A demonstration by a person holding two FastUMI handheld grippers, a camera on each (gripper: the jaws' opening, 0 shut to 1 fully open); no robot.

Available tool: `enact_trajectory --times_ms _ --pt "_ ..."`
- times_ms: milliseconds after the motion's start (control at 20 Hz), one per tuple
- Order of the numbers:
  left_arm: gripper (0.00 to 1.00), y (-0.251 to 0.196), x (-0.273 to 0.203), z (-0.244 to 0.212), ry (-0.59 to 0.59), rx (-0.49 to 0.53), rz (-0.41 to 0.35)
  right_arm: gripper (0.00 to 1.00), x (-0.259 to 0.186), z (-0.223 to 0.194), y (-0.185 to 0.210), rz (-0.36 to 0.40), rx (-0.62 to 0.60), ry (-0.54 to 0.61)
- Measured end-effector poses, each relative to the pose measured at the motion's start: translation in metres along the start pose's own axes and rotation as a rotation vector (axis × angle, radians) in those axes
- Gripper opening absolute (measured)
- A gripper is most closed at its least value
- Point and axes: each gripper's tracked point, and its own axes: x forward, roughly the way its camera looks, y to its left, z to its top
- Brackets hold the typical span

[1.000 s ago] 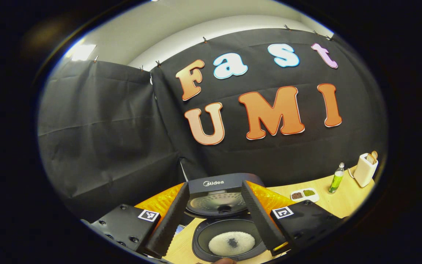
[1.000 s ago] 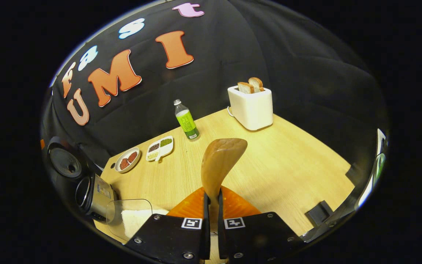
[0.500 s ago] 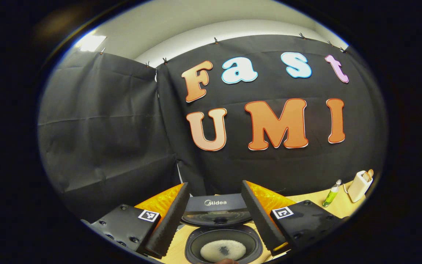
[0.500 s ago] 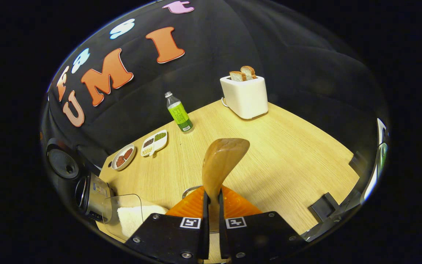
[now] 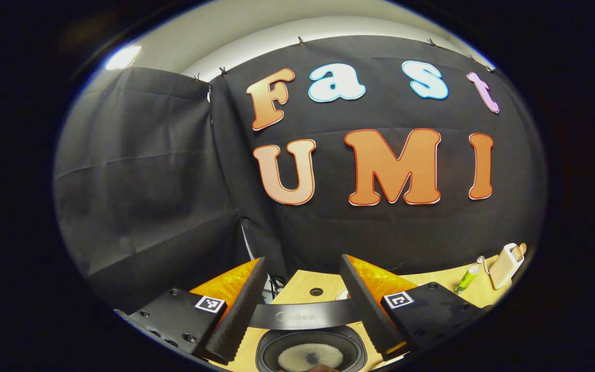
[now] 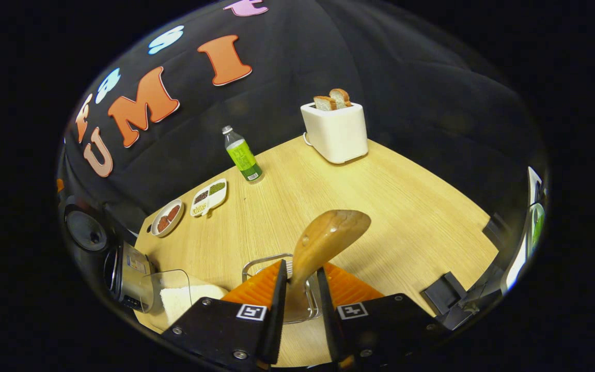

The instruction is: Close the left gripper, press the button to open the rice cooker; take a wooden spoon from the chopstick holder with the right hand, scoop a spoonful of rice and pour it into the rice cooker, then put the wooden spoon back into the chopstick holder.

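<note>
In the right gripper view the wooden spoon (image 6: 328,235) stands with its handle down in the metal chopstick holder (image 6: 259,262) and leans to the right. My right gripper (image 6: 301,268) is open around the handle, with a small gap on each side. The rice cooker (image 6: 122,268) stands at the left table edge with its lid (image 6: 83,230) up, next to a clear container of rice (image 6: 173,302). In the left gripper view my left gripper (image 5: 302,266) is open and empty above the cooker's raised lid (image 5: 302,316) and the pot with white rice (image 5: 310,356).
A white toaster (image 6: 334,132) with bread slices stands at the far table edge, with a green bottle (image 6: 240,155) to its left. A divided dish (image 6: 208,197) and a small bowl (image 6: 166,219) lie near the cooker. A dark block (image 6: 444,292) sits at the right table edge.
The right gripper's fingers have parted and let go of the spoon, which now stands in the holder and leans right. The left gripper's view has tipped up, so the cooker sits lower in it.
</note>
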Motion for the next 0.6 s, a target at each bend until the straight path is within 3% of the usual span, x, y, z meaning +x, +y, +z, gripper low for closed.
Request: enact_trajectory --times_ms 100,150,300,450,500,600 --pt "0.87 -0.001 0.014 -0.014 0.071 0.003 0.006 0.43 -0.007 0.007 -0.006 -0.025 -0.014 -0.022" --pt "1.00 -0.004 0.021 -0.022 0.110 0.003 0.000 0.51 -0.011 0.011 -0.008 -0.033 -0.017 -0.034" --pt "1.00 -0.009 0.032 -0.041 0.200 -0.008 -0.012 0.65 -0.027 0.029 -0.016 -0.053 -0.034 -0.089" --pt "0.97 -0.014 0.036 -0.053 0.247 -0.010 -0.022 0.74 -0.050 0.074 -0.016 -0.045 -0.047 -0.247" --pt "0.93 -0.014 0.037 -0.052 0.252 -0.004 -0.025 0.79 -0.058 0.085 -0.018 -0.051 -0.059 -0.295" --pt "0.87 -0.016 0.034 -0.055 0.280 -0.008 -0.036 0.80 -0.073 0.112 -0.023 -0.070 -0.091 -0.380"
